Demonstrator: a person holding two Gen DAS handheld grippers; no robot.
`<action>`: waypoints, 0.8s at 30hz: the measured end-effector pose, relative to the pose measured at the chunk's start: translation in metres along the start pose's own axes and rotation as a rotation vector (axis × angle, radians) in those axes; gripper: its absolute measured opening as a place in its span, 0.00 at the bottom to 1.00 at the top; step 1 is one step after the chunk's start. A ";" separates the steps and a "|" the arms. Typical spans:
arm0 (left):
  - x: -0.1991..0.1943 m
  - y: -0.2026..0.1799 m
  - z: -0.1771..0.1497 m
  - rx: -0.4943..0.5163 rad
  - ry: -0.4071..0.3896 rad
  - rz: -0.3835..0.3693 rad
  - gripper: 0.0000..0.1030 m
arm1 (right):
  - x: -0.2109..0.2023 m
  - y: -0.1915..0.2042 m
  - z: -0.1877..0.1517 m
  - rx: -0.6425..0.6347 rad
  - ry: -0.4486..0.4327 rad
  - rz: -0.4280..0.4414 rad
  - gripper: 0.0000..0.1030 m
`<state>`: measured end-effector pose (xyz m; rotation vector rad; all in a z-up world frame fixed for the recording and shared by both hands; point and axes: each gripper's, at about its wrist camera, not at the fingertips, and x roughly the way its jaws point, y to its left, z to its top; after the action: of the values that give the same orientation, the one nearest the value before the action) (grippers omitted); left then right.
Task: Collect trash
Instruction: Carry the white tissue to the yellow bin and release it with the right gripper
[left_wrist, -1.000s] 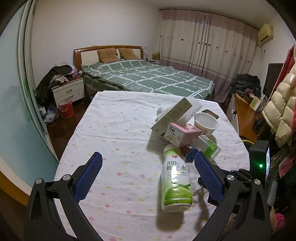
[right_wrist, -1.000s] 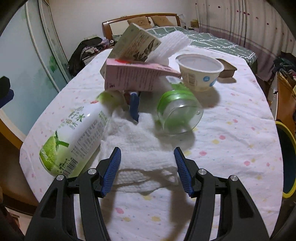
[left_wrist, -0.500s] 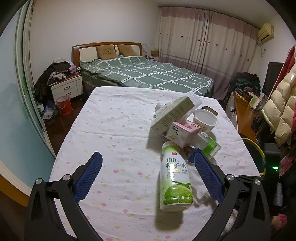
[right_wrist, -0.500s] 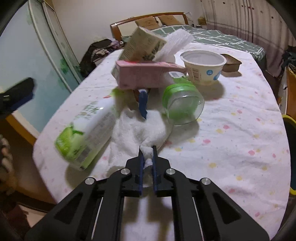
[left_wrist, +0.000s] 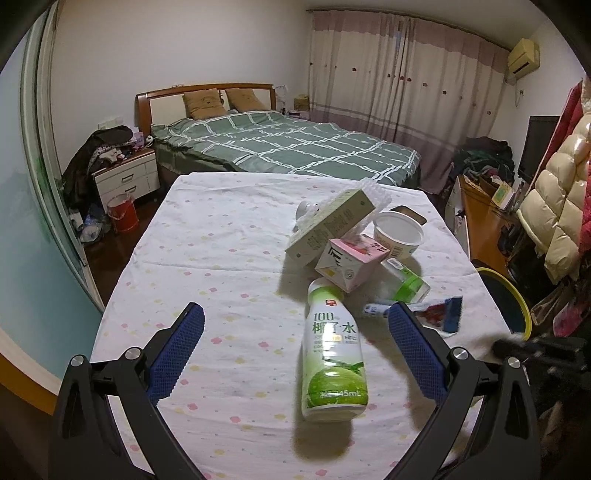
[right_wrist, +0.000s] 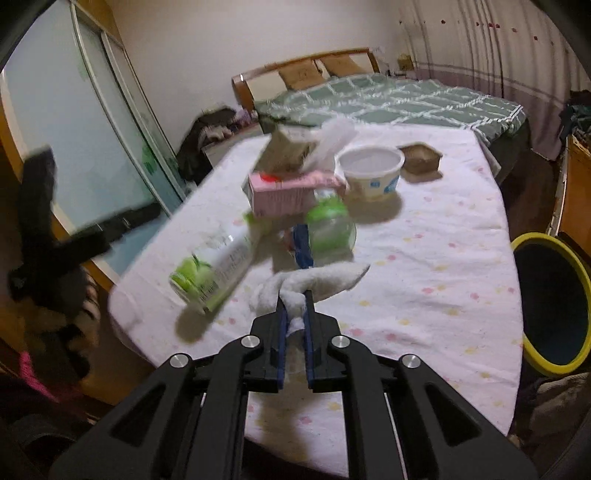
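A crumpled white paper towel is pinched in the right claw, its loose end draped toward 2 o'clock. On the counter lies a coconut-water bottle, cap pointing to 12 o'clock. Behind it a pile: a pink carton, a tilted green box leaning on it, a white cup upright at 1 o'clock, a clear green-lidded jar on its side, and a blue-red wrapper flat at 3 o'clock.
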<state>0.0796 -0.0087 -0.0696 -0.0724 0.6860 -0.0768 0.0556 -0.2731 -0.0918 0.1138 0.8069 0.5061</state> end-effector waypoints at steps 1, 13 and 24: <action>-0.001 -0.002 0.000 0.002 -0.002 -0.001 0.95 | -0.006 0.000 0.003 -0.007 -0.021 -0.015 0.07; -0.005 -0.012 -0.002 0.035 -0.003 -0.015 0.95 | -0.052 -0.010 0.039 -0.021 -0.185 -0.080 0.08; 0.002 -0.043 -0.010 0.152 0.002 -0.084 0.95 | -0.064 -0.021 0.074 -0.016 -0.216 -0.074 0.08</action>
<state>0.0727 -0.0520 -0.0743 0.0451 0.6769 -0.2096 0.0793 -0.3151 -0.0041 0.1213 0.5939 0.4216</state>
